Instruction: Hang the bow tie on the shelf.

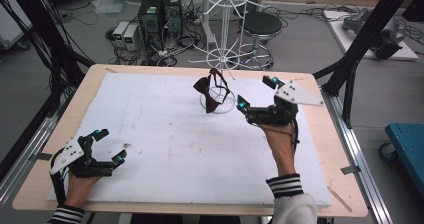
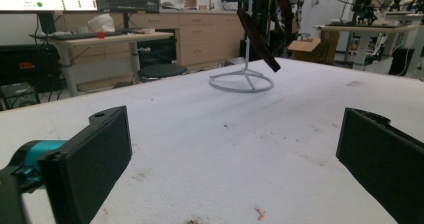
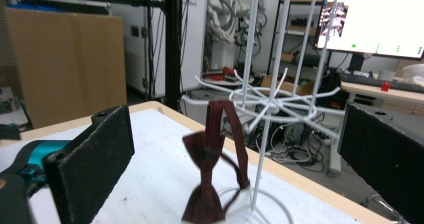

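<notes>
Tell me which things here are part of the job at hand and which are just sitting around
Part of the job:
dark red bow tie, hanging on the rack
white wire rack
right gripper, open, near the tie
left gripper, open, low over the white board

Just lying about:
black stool
computer towers
blue cart

The right gripper (image 3: 235, 164) has its black jaws spread wide, nothing between them but air. Ahead, framed in that gap, a dark red bow tie (image 3: 207, 179) hangs by its strap from a hook of the white wire rack (image 3: 265, 104). The rack's ring base sits on the white surface (image 3: 150, 184), near its wooden far edge.
</notes>
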Demonstrator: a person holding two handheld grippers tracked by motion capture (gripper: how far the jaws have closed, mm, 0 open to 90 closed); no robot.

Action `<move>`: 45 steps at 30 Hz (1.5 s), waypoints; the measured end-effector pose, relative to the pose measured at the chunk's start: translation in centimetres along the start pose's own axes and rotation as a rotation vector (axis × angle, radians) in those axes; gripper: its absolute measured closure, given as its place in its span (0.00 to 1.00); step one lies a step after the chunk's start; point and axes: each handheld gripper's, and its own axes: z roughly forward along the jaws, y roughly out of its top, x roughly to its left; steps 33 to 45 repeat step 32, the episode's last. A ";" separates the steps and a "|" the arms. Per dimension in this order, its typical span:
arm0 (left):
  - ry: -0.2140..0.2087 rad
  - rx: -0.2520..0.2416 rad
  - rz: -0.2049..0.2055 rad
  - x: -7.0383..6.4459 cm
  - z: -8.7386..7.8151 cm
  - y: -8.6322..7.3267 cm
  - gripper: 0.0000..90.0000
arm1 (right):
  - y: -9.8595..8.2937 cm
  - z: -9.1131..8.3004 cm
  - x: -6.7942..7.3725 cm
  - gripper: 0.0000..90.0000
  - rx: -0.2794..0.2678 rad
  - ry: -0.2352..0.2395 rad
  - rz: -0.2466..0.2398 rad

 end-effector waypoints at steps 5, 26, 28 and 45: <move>0.005 -0.007 -0.002 0.0 0.0 0.0 0.02 | -2.6 -2.8 0.1 0.01 0.004 -0.001 -0.001; 0.015 -0.017 0.005 -0.1 -0.2 -0.1 0.02 | -15.4 -8.0 0.5 0.01 0.001 -0.066 0.096; 0.018 -0.019 0.009 -0.1 -0.1 -0.1 0.02 | -15.6 -7.9 0.6 0.01 0.001 -0.070 0.084; 0.019 -0.023 0.005 -0.2 -0.2 -0.1 0.02 | -15.7 -7.9 0.6 0.01 0.002 -0.072 0.088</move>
